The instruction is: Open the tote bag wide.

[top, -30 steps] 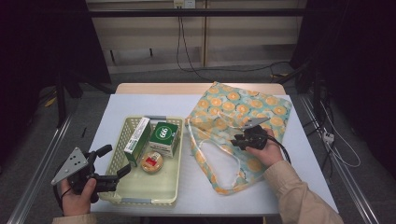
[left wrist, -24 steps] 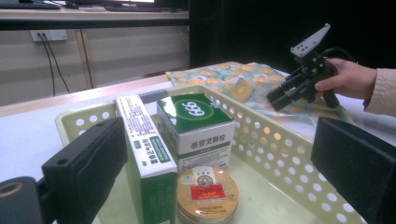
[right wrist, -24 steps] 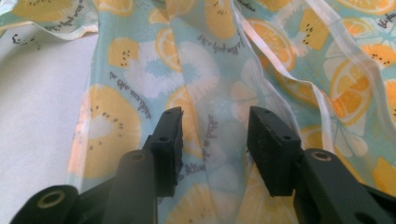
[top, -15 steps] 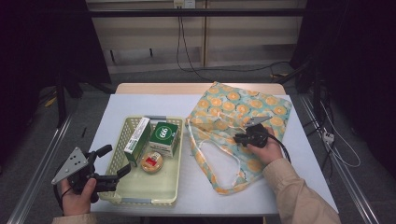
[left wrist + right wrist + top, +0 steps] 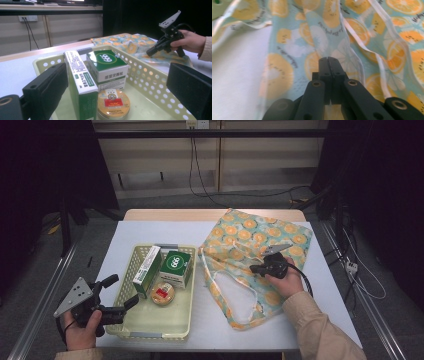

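Bag being pinched, packing not yet begun

On the table, the fruit-print bag is lying flat at right, the right gripper having just closed its fingers on a fold of its cloth; the basket at left is still holding both boxes and the tin, and the left gripper is hovering near it, fingers wide.

High view overlooks the table; gripper views sit close.
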The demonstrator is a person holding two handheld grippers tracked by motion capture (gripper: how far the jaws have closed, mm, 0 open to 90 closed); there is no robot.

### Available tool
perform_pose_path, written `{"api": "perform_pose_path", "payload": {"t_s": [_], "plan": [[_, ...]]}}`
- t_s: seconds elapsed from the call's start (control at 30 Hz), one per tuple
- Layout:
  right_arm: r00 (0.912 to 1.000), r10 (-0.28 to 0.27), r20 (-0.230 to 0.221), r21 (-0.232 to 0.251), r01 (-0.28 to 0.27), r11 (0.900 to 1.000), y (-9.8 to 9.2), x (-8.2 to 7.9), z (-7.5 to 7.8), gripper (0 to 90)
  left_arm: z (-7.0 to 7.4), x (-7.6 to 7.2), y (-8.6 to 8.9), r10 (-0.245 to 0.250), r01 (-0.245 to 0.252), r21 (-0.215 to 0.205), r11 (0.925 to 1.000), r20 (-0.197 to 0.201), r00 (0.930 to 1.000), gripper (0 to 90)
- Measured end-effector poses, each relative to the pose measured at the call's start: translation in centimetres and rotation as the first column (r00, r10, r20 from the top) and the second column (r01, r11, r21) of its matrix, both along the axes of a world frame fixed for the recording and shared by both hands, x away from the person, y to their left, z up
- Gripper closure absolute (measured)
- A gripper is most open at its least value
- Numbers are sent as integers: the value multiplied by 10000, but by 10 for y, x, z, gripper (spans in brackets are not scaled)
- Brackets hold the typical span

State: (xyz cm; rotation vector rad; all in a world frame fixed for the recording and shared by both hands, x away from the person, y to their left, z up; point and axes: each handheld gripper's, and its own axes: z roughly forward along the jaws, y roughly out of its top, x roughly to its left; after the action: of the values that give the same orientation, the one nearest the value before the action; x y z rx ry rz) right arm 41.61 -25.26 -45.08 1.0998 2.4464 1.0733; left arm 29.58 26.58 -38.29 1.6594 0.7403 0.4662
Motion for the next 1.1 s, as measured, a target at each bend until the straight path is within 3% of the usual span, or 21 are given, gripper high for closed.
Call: {"api": "perform_pose_path", "payload": {"t_s": [0.13,0.4,0.5,0.57,0.67,0.9,1.1], "plan": [[9991,423,68,-101,-423,9991,9,-10,10,900,0,1,0,-2,2,3,10000,-1,10000,36],[9966,764,-308,598,-744,9954,9,-23,30,900,2,0,1,20,-19,-99,9999,54,10000,36],[9956,854,-393,1158,-803,9900,10,-30,34,900,2,-1,0,41,-40,-94,9999,75,10000,36],[9953,894,-381,1155,-845,9897,10,-30,36,900,1,0,-1,31,-31,-71,10000,42,10000,36],[9977,631,-230,1017,-604,9930,7,-26,38,900,1,0,-2,-27,27,-34,10000,28,10000,36],[9990,-447,-26,618,448,9971,-13,2,36,900,0,1,-2,9,-9,-1,10000,24,10000,36],[9941,-1040,-304,596,1057,9926,-25,19,24,900,1,1,0,21,-21,37,10000,50,10000,36]]}}
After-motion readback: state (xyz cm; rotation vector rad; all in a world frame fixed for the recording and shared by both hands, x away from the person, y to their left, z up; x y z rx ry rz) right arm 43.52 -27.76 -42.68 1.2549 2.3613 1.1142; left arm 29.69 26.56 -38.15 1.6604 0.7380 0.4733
